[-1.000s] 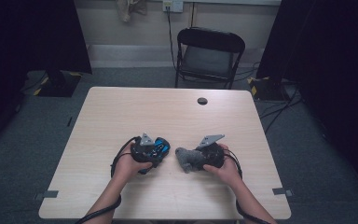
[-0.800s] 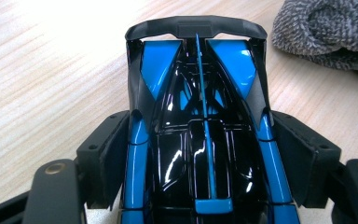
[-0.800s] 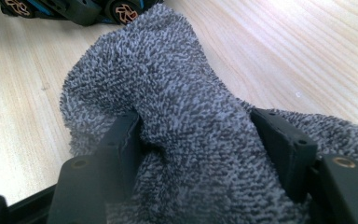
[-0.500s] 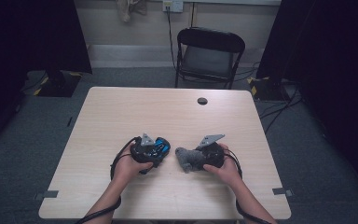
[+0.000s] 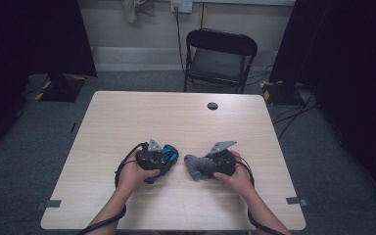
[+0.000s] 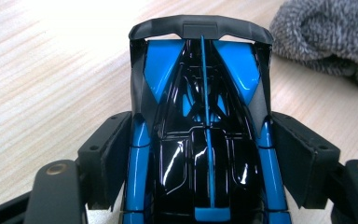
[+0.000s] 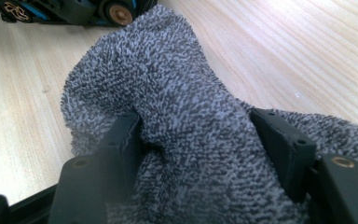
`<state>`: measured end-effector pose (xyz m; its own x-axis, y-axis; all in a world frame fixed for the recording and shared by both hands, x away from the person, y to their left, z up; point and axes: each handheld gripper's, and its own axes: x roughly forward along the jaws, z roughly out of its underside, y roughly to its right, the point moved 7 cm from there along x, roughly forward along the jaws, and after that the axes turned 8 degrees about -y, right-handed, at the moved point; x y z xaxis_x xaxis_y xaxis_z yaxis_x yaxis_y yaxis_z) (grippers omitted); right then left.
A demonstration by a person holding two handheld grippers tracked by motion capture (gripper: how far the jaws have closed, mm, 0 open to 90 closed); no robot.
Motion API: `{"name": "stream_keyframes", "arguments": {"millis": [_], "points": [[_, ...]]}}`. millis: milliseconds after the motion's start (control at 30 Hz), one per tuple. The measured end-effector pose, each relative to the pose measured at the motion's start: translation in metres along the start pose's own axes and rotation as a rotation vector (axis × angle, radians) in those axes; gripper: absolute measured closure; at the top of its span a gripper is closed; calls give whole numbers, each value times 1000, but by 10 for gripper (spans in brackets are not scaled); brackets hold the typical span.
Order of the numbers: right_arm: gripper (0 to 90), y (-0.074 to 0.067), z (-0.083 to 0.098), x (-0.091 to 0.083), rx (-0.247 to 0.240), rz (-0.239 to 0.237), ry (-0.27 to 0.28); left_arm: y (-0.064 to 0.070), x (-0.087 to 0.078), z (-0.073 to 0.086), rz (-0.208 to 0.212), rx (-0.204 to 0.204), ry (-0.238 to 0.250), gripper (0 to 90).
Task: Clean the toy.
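The left hand-held gripper [image 5: 169,159] is clamped on a blue and black toy car [image 6: 200,140]: in the left gripper view its two black jaws press against the car's glossy flanks, one on each side, and the car's dark rear wing points away from the camera. The right hand-held gripper [image 5: 203,166] is clamped on a grey terry cloth [image 7: 191,140]; in the right gripper view the jaws sink into the bunched, fluffy fabric from both sides, and the cloth bulges out between and beyond them.

Taking the toy car as the landmark: in the high view it sits on the near half of the pale wooden tabletop [image 5: 176,117], a little left of the middle. The cloth lies just to the right of the car, close to it but apart, with a narrow strip of bare wood between them. In the right gripper view the car's underside and a bronze-coloured wheel [image 7: 117,13] show just beyond the cloth's far edge. A small dark round disc [image 5: 212,105] lies well beyond the car, near the far edge of the tabletop. A black folding chair [image 5: 219,58] stands farther still behind the car, past that far edge.

The person's left hand [image 5: 134,171] grips its tool right behind the car, the right hand [image 5: 235,174] on the far side of the cloth from the car.
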<state>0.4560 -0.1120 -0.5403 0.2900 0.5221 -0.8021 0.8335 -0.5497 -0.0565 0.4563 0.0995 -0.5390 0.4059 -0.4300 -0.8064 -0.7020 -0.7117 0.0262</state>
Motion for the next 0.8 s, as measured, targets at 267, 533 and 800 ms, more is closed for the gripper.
{"name": "stream_keyframes", "arguments": {"millis": [267, 533, 800], "points": [[369, 0, 0, 0, 1, 1, 3, 0, 1, -2, -7, 4, -14, 269], [368, 0, 0, 0, 0, -1, 7, 0, 1, -3, 1, 26, -38, 264], [368, 0, 0, 0, 2, 2, 5, 0, 3, 2, 15, 35, -93, 223]]}}
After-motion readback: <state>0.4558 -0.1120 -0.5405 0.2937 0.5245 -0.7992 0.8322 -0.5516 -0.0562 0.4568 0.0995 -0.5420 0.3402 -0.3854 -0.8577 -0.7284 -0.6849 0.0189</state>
